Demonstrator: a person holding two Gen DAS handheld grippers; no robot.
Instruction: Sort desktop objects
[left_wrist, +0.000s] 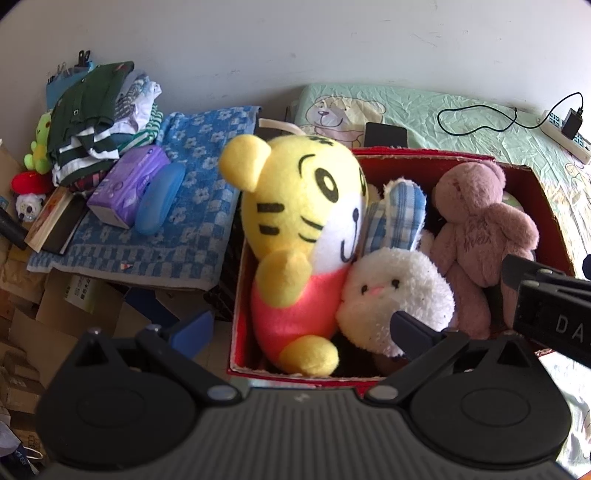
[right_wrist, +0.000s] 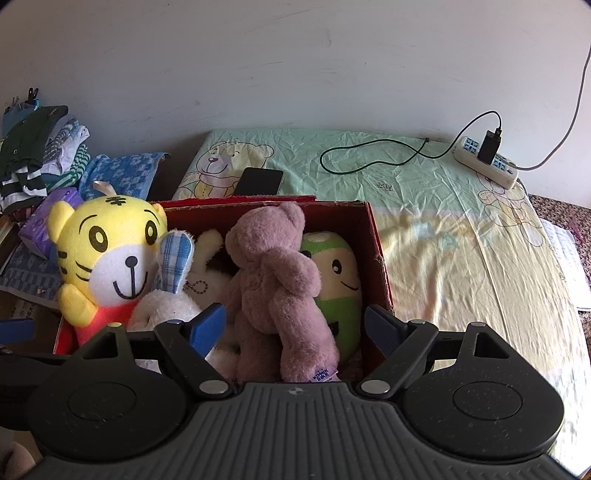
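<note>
A red cardboard box (left_wrist: 424, 157) (right_wrist: 378, 254) holds several plush toys: a yellow tiger (left_wrist: 299, 236) (right_wrist: 107, 258), a white bunny with checked ears (left_wrist: 395, 295) (right_wrist: 173, 291), a pink bear (left_wrist: 480, 236) (right_wrist: 280, 284) and a green-and-cream doll (right_wrist: 340, 284). My left gripper (left_wrist: 299, 332) is open and empty, its jaws wide apart over the box's near left corner, around the tiger's legs without touching. My right gripper (right_wrist: 295, 325) is open and empty, its jaws on either side of the pink bear's legs. The right gripper's body shows at the right edge of the left wrist view (left_wrist: 546, 306).
A green bear-print sheet (right_wrist: 424, 177) covers the surface behind the box, with a black phone (right_wrist: 260, 181), a black cable (right_wrist: 369, 155) and a power strip (right_wrist: 487, 166). To the left lie a blue towel (left_wrist: 207, 155), a tissue pack (left_wrist: 129, 184), a blue case (left_wrist: 159, 199) and piled clothes (left_wrist: 99, 114).
</note>
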